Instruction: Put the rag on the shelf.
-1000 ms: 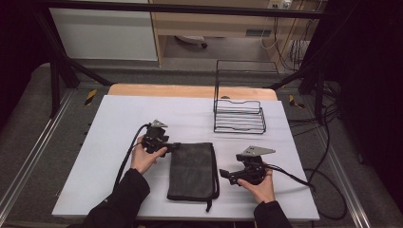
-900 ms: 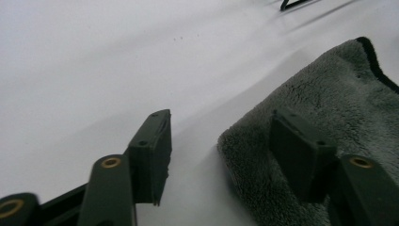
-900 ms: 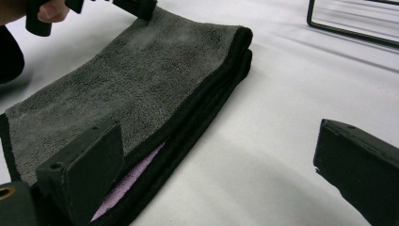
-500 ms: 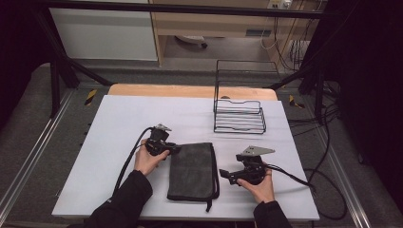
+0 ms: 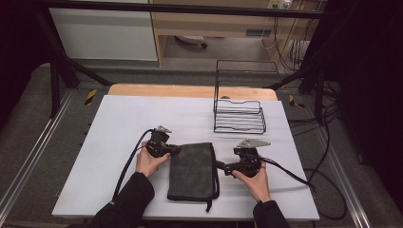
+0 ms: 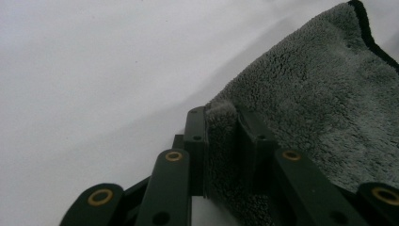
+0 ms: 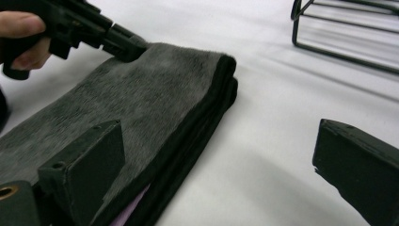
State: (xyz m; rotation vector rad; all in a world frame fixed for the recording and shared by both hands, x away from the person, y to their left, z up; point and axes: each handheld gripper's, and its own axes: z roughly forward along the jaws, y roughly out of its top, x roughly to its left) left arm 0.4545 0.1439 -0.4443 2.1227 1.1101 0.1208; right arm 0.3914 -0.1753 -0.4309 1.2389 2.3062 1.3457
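So the white table (image 5: 142, 118) carries everything here, and the black wire rack (image 5: 239, 114) stands on it well beyond the right hand-held gripper (image 5: 224, 167). The folded grey towel (image 5: 192, 171) lies flat between the two hand-held grippers. The left hand-held gripper (image 5: 177, 150) sits at the towel's far left corner; its jaws have just been closing and now pinch that corner's edge between them. The right one rests at the towel's right edge with its jaws wide apart, one over the cloth, the other out over bare table.
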